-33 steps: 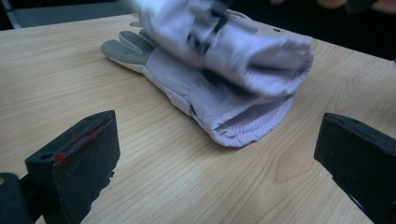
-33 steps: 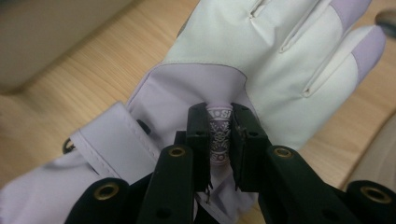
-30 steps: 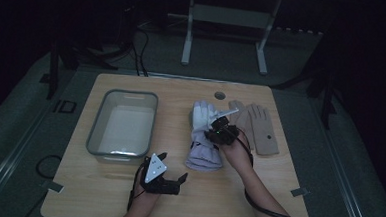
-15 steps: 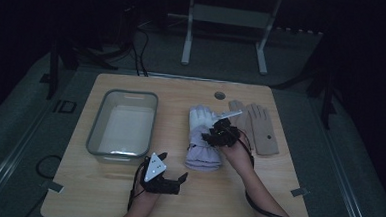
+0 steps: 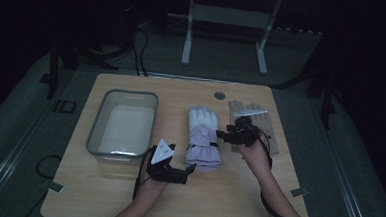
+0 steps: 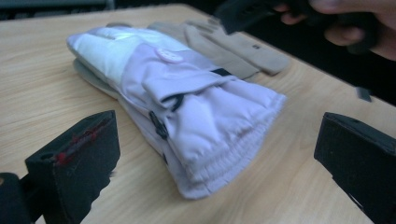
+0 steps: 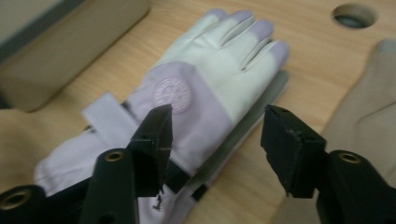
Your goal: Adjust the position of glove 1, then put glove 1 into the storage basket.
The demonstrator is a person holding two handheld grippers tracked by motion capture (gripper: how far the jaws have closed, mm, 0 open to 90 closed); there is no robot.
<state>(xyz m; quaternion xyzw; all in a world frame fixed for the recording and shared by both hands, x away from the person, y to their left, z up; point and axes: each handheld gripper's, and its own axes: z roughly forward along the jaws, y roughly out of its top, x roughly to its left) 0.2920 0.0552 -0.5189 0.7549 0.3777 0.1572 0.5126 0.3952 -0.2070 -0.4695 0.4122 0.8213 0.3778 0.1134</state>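
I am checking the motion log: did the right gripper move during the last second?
Yes. In the high view the right gripper has drawn back toward the person, from the purple glove's fingers toward its cuff, its jaws open.

You see a lilac and white ski glove (image 5: 203,137) with black straps, a beige glove (image 5: 265,123), a grey tub (image 5: 123,126), and the light wood-grain counter (image 5: 236,191).

1. A dim room; light falls mainly on the wooden bench (image 5: 126,195) at frame centre.
2. Grey floor (image 5: 358,162) surrounds it.
3. A pale metal stand (image 5: 226,17) rises at upper centre.
4. Black cables (image 5: 139,45) trail at upper left.
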